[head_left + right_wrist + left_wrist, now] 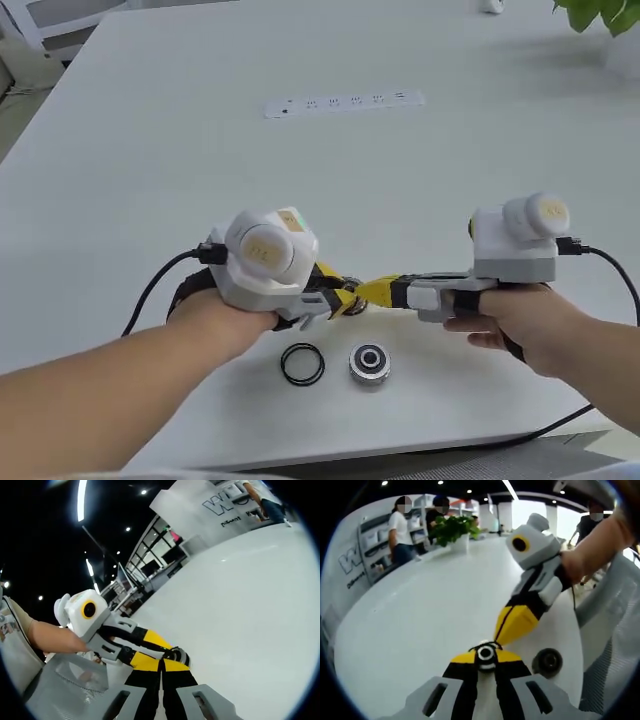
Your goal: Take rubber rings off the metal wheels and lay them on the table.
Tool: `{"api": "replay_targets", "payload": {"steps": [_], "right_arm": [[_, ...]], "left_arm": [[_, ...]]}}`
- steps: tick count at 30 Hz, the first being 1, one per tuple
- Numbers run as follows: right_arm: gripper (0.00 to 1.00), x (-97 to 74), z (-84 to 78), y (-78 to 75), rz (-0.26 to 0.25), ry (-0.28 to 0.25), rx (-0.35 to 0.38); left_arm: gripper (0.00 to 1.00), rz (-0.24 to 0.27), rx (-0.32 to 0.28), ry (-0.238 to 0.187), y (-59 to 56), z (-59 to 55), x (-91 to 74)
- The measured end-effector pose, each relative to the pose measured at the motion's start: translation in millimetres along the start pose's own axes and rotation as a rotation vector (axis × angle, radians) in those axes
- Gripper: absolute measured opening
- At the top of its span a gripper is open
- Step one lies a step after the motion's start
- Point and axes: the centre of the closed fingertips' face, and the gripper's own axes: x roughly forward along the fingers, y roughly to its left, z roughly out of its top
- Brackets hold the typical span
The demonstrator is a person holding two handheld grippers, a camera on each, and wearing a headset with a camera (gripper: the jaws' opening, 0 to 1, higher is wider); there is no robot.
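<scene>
White surface (150,150), power strip (345,102) at the far side, work going on close to the near edge. One loose rubber ring (302,363) lies flat there, with a metal wheel (370,363) just beside it.

Left hand-held gripper (338,298) is clamped on a small held wheel (486,655), in the air just above the surface. Right hand-held gripper (368,294) has its jaws together, tips touching that wheel's rim. Can't tell if it actually has the ring.

Risks:
- Pulling against a tip-only clamp could twist the wheel out of the left jaws, so it drops and rolls off the near edge.
- The ring could release suddenly and flick away.
- The right jaws could slip off the thin rubber.

Pose: both hands low, hand-held grippers nose to nose, roughly in one line, each coming in from its own side.
</scene>
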Motion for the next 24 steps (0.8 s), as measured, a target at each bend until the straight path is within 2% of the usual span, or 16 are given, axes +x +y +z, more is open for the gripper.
{"api": "replay_targets", "payload": {"steps": [3,8,13,24], "right_arm": [[0.00,-0.5,-0.8,-5.9,-0.029,0.009,-0.009],[0.00,2.6,0.2,-4.2,-0.033,0.002,-0.009],[0.00,3.4,4.9,-9.1,-0.063,-0.004,-0.016],[0.00,2.2,5.6,-11.6,-0.070,-0.005,-0.009]], "left_arm": [[0.12,-0.002,0.000,0.001,0.0,0.1,0.1],[0.12,-0.009,0.003,0.002,-0.5,0.1,0.1],[0.12,-0.012,0.011,0.002,-0.2,0.1,0.2],[0.14,-0.022,0.016,0.006,-1.0,0.7,0.2]]}}
